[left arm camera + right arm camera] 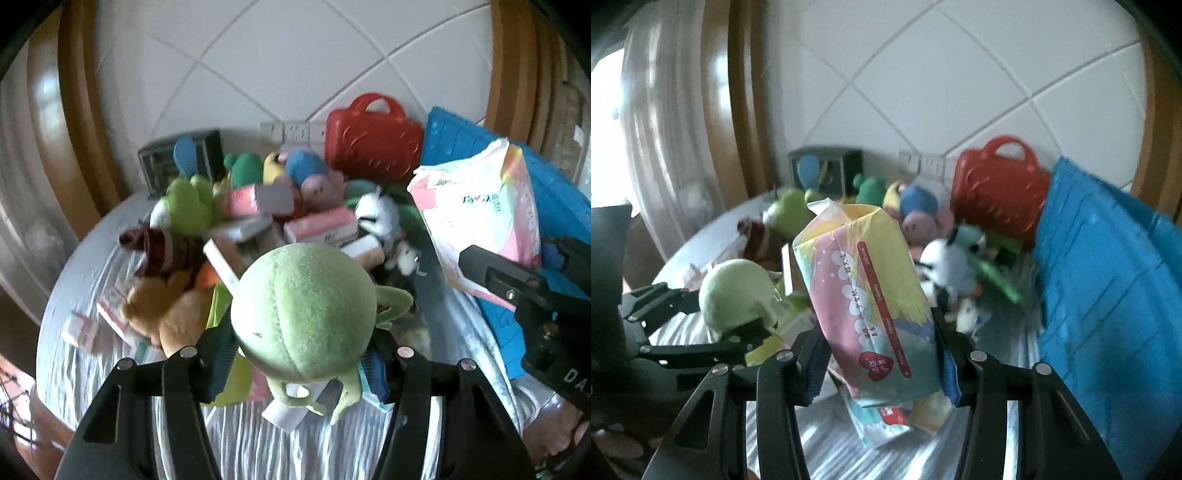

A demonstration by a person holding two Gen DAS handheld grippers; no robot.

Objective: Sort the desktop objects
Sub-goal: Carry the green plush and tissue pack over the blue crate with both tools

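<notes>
A round pale-green plush toy (303, 314) with thin limbs hangs above the table, and my left gripper (299, 358) is shut on its lower part. My right gripper (881, 354) is shut on a pastel pink, yellow and teal soft pack (864, 280), which stands tilted between the blue pads, lifted off the cloth. In the left wrist view the same pack (480, 206) shows at the right with the right gripper (480, 266) under it. The right wrist view shows the green plush (735, 291) at the left in the left gripper (713, 314).
A heap of plush toys and pink packs (321, 225) covers the round, white-clothed table (258, 443). A red plastic case (373, 136) and a dark box (181, 158) stand at the back. A blue crate (1108, 277) leans at the right. A brown plush (166, 306) lies at the left.
</notes>
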